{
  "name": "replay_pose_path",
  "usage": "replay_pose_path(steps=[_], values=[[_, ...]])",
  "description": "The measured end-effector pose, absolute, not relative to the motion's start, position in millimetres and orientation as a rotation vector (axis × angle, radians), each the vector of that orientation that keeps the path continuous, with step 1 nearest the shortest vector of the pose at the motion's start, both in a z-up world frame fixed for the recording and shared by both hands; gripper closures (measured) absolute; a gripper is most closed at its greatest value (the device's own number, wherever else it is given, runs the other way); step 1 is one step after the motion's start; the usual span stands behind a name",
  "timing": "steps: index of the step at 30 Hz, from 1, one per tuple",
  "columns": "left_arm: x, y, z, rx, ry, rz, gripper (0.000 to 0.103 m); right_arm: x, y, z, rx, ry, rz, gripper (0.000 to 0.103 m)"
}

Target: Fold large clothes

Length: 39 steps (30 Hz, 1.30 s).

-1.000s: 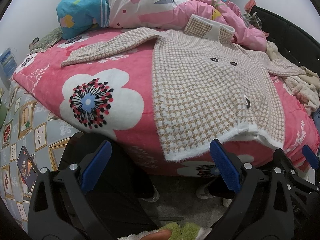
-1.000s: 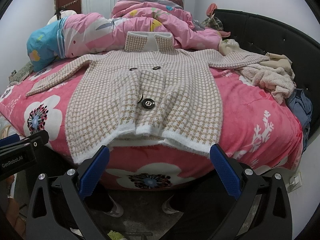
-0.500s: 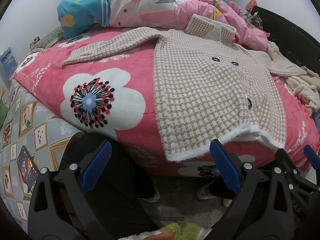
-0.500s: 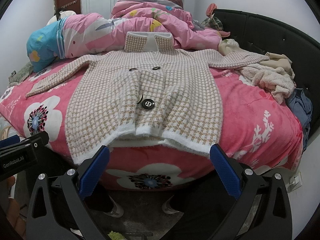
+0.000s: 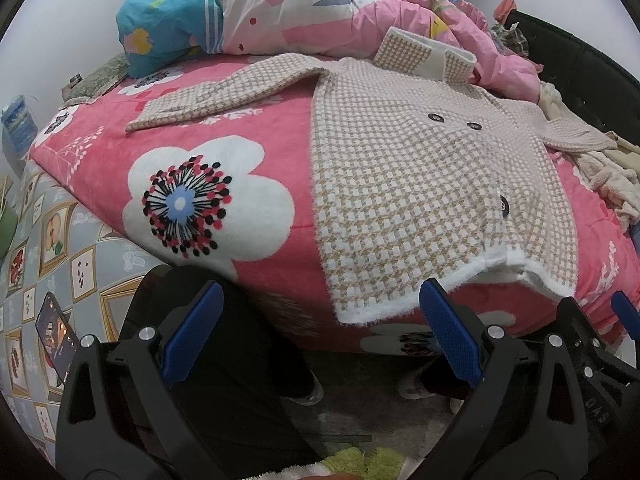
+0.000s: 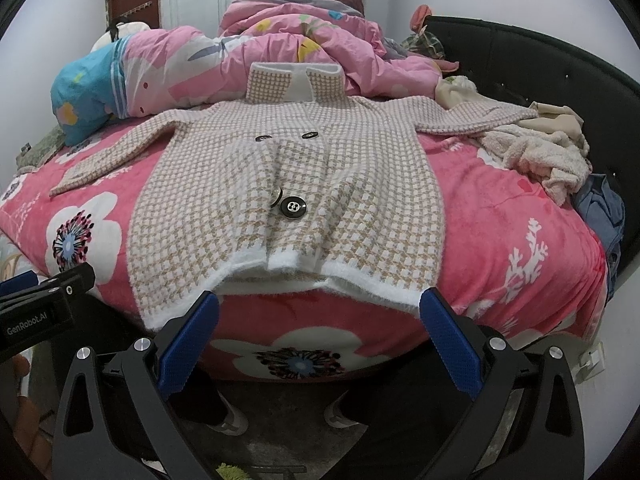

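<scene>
Beige houndstooth coat (image 6: 288, 184) lying flat across the pink floral blanket (image 6: 500, 240), my left gripper (image 5: 320, 320) and right gripper (image 6: 320, 320) hovering wide open at its near hem, gripping nothing.

black plastic left gripper (image 5: 320, 328) and right gripper (image 6: 318, 326), textured blue pads (image 6: 450, 346), shiny silver screws, white GenRobot.AI lettering, person in black trousers (image 5: 240, 360), pale shoes (image 6: 230, 420)
</scene>
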<state>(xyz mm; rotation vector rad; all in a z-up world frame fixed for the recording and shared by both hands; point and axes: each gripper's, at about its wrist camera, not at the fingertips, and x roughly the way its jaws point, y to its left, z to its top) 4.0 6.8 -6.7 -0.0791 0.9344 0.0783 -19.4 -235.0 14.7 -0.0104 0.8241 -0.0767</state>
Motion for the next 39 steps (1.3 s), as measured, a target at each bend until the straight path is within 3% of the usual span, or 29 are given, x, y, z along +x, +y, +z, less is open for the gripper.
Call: replay_pose_path(steps=[11,22,36,39], values=[[24.3,11.1,-34.1,-0.019,0.977,0.083,0.008,-5.0,-244.2,10.0,0.012,0.799,-0.063,0.005],[74.0,41.0,-21.3,-0.043,0.892,0.057,0.008,42.4,-261.2,20.4,0.001,0.748,0.007,0.005],[176.8,117.0,9.9,-0.292,0.714,0.085,0.008,183.3,-168.6,56.5,-0.12,0.653,0.357,0.005],[216.6,140.3,4.9,-0.265,0.776,0.222,0.008,221.7,-141.4,51.2,-0.125,0.698,0.397,0.005]])
